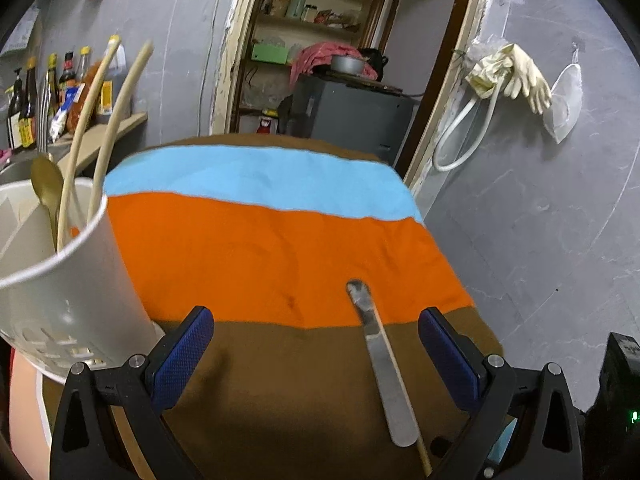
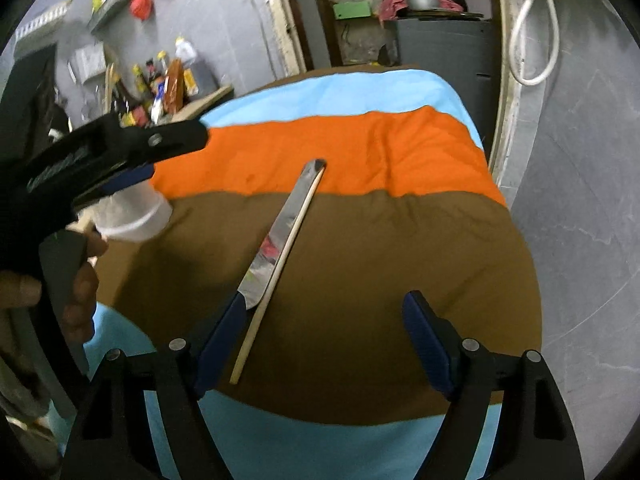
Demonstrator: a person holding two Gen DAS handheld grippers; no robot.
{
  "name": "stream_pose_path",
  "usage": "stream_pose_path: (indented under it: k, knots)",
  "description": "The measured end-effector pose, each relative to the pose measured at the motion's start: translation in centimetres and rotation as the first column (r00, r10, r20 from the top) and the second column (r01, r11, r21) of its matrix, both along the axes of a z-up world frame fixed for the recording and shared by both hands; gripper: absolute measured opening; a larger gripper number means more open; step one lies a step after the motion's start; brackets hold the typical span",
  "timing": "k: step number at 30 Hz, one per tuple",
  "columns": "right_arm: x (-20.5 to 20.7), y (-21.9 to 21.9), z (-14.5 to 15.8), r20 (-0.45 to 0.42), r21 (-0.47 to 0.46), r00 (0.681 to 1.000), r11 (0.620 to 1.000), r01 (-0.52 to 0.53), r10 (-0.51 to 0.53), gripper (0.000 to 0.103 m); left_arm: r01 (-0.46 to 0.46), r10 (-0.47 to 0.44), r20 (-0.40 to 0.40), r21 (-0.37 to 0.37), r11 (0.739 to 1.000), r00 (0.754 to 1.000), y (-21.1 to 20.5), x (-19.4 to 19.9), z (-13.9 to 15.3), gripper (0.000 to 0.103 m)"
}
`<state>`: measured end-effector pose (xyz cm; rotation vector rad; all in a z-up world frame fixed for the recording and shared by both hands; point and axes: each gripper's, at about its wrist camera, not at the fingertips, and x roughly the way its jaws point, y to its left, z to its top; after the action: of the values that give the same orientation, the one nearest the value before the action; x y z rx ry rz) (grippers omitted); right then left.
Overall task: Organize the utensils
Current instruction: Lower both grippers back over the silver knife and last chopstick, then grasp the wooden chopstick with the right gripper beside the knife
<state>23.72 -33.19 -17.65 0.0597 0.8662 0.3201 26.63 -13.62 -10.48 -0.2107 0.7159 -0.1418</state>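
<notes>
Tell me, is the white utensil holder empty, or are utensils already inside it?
Not empty. The white utensil holder already contains a gold spoon and two long wooden utensils standing in it, with handles rising above its rim.

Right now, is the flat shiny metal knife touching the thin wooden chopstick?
Touching. The right wrist view shows the metal knife lying tight against the wooden chopstick, no gap.

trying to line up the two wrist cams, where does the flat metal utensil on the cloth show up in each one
Left wrist: the flat metal utensil lies right of centre, low in the picture, between the open left gripper fingers, a thin wooden stick along its right edge.
Right wrist: it runs diagonally through the centre, its near end by the right gripper finger on the picture's left.
Shared landmark: the cloth's orange stripe.
</notes>
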Motion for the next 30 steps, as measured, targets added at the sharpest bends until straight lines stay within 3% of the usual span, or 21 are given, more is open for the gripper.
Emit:
stream_pose_path:
  k: [11,18,27,30]
  knots:
    - [-0.8,1.7,0.4,-0.001,-0.181,0.999,0.983,0.032,-0.032,0.076,0.002,-0.003,-0.051,-0.022,1.000,0.999,0.3,0.3,-1.3,0.103]
    - [-1.3,0.6,0.9,0.004,-0.188,0.996,0.978,0.086,-0.087,0.075,0.003,-0.006,-0.084,-0.028,1.000,0.996,0.3,0.6,-1.9,0.103]
    - [0.9,-0.1,0.5,0.030,-0.194,0.996,0.977,0.085,-0.081,0.057,0.050,-0.057,-0.132,-0.058,0.997,0.990,-0.1,0.8,-3.0,0.102]
    - [1.8,-0.3,0.6,0.040,-0.187,0.997,0.979,0.075,-0.068,0.044,0.051,-0.060,-0.135,-0.072,0.996,0.989,-0.2,0.9,-3.1,0.102]
